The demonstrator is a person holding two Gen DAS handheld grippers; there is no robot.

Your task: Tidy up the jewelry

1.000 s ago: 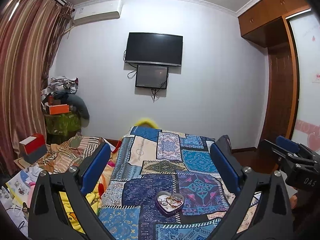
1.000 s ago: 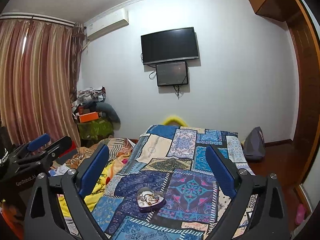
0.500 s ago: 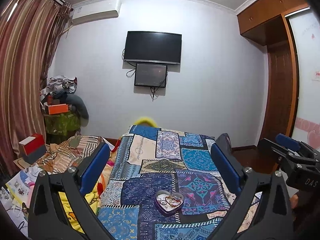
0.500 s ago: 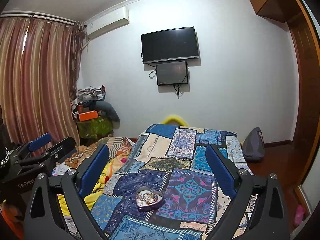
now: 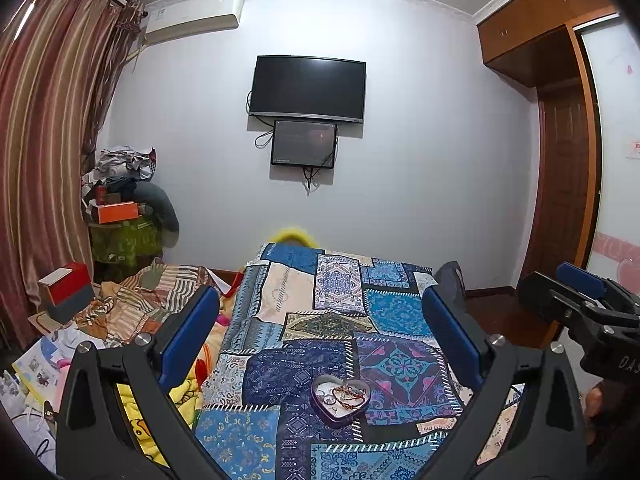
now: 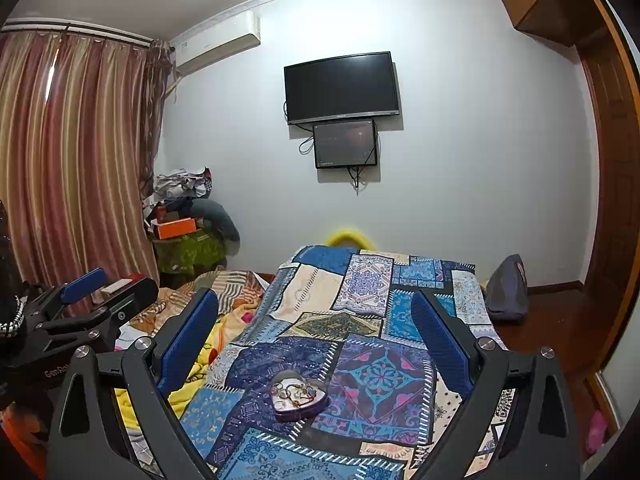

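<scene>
Patchwork bedspread [image 5: 320,312] fills the left wrist view, the heart-shaped tin [image 5: 339,399] of jewelry [image 5: 347,394] near its near edge; the left gripper [image 5: 320,340], spread and empty, has barely drifted in the last second. From the right wrist, the right gripper [image 6: 316,340] also stands spread, and the tin sits slightly lower between its fingers, so neither has yet closed in.

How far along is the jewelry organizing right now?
The jewelry lies heaped inside the open heart-shaped tin on the patchwork bedspread; none shows loose on the fabric. The left gripper and right gripper are both open, empty, and clear of the tin. That fits pieces waiting to be sorted or already gathered; no lid is visible.
</scene>
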